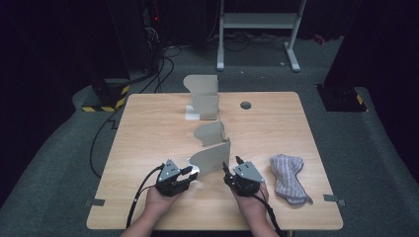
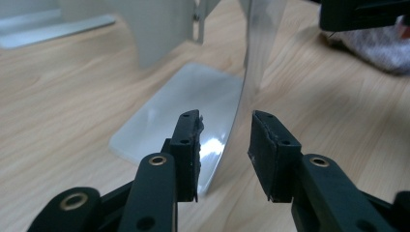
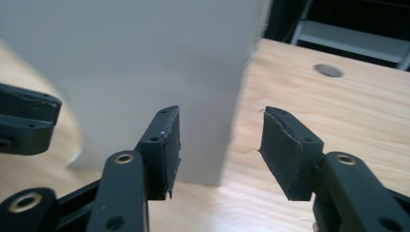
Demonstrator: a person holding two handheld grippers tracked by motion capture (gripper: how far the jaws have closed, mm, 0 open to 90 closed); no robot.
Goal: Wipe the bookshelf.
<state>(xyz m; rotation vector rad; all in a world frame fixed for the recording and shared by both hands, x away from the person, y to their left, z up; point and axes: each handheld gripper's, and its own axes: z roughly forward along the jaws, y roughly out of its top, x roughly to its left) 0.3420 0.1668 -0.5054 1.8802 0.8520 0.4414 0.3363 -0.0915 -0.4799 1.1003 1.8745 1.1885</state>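
Each hand carries a black gripper: the left gripper [image 1: 188, 171] and the right gripper [image 1: 231, 167] both bear a grey three-cornered plate on top. A black cable trails from each toward the near edge. The jaws are matte black with brass-ringed pivots, small screws and dark, seemingly rubbery pads [image 3: 283, 150]. Forearms look bare.

The upright grey panel [image 3: 130, 72] runs off the top and left edges of the right gripper view, its left edge smeared by blur; in the left gripper view the sock [image 2: 372, 46] is cut by the right edge; whether either gripper's jaws touch the bookend [image 1: 211, 159] cannot be told.
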